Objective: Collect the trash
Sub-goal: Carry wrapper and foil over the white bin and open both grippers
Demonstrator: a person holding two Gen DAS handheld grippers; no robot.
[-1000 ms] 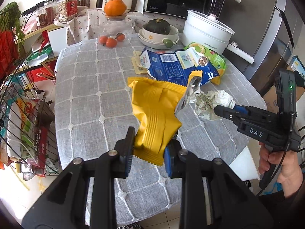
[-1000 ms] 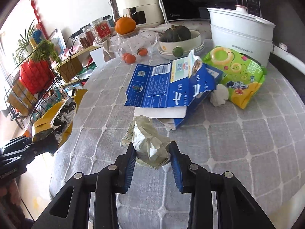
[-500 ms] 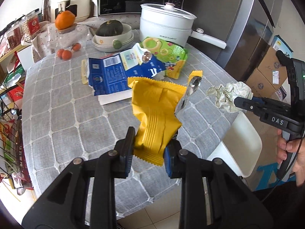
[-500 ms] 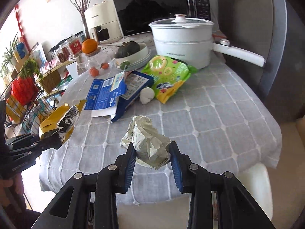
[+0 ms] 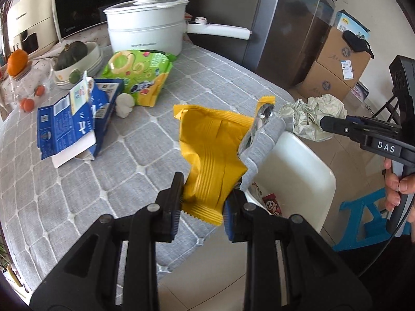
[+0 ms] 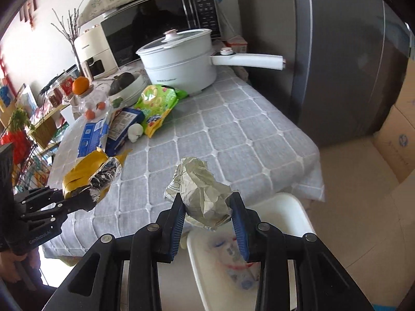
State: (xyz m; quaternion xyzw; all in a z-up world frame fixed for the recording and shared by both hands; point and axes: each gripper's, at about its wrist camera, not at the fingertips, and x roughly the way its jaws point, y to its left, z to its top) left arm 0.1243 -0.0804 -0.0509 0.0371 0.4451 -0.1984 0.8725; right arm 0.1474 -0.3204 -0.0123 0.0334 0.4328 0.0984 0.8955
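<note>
Between the pads of the left gripper (image 5: 203, 203): a yellow snack wrapper (image 5: 214, 155), pinched at its lower crimped edge, standing up from the jaws, foil lining showing along its torn right side. Held over the near edge of the grey checked tablecloth (image 5: 77, 176). Just below and right of the left gripper: a white bin (image 5: 298, 165), printed wrappers lying inside it. Farther right of the wrapper: the right gripper (image 5: 324, 125), gripped by a hand (image 5: 398, 189), with crumpled paper at its tip.

Between the blue pads of the right gripper (image 6: 207, 207): a crumpled paper ball (image 6: 202, 194), clamped on both sides and sticking up above the fingertips. Directly beneath that gripper: the white bin (image 6: 282, 204), blurred, with coloured litter inside. Left of the right gripper: the left gripper (image 6: 85, 199), closed on the yellow wrapper (image 6: 83, 168), open foil end toward the camera.

Ahead of both grippers, lying on the table: a torn blue carton (image 5: 72, 121), a green snack bag (image 5: 140, 75), and a small white wad (image 5: 124, 103) touching the carton and just beside the bag. Beyond those: a white lidded pot (image 5: 147, 26) with a long handle, and a bowl holding a dark squash (image 5: 71, 54).
</note>
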